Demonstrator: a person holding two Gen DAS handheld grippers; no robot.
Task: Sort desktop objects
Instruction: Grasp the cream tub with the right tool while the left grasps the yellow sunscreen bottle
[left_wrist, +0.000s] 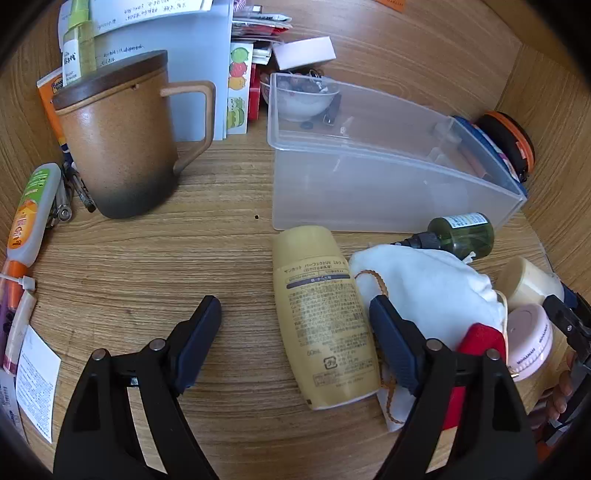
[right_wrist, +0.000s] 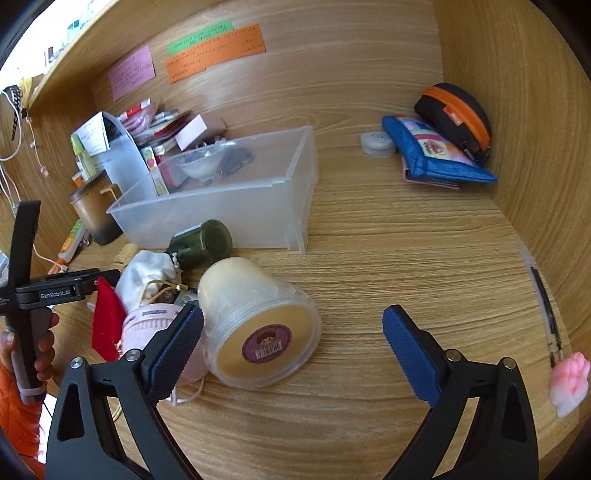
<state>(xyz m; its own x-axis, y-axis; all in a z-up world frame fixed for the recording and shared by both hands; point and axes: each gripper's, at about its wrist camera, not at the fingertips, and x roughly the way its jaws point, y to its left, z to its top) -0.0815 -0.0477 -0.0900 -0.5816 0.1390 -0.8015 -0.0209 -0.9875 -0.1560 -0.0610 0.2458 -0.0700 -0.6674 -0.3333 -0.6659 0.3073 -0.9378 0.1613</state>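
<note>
Two grippers hang wide open and empty over a clutter just in front of the clear plastic bin (left_wrist: 388, 184).

The yellow sunscreen bottle (left_wrist: 325, 317) lies flat just in front of the bin, between the left gripper (left_wrist: 295, 325) fingers, nearer the right-hand finger. Its long axis runs roughly along them, one end toward the bin. The right gripper (right_wrist: 291, 343) has the tipped cream jar (right_wrist: 258, 328) just beside its left finger, labelled end toward the camera, other end toward the bin. Likely the left is better lined up.
</note>
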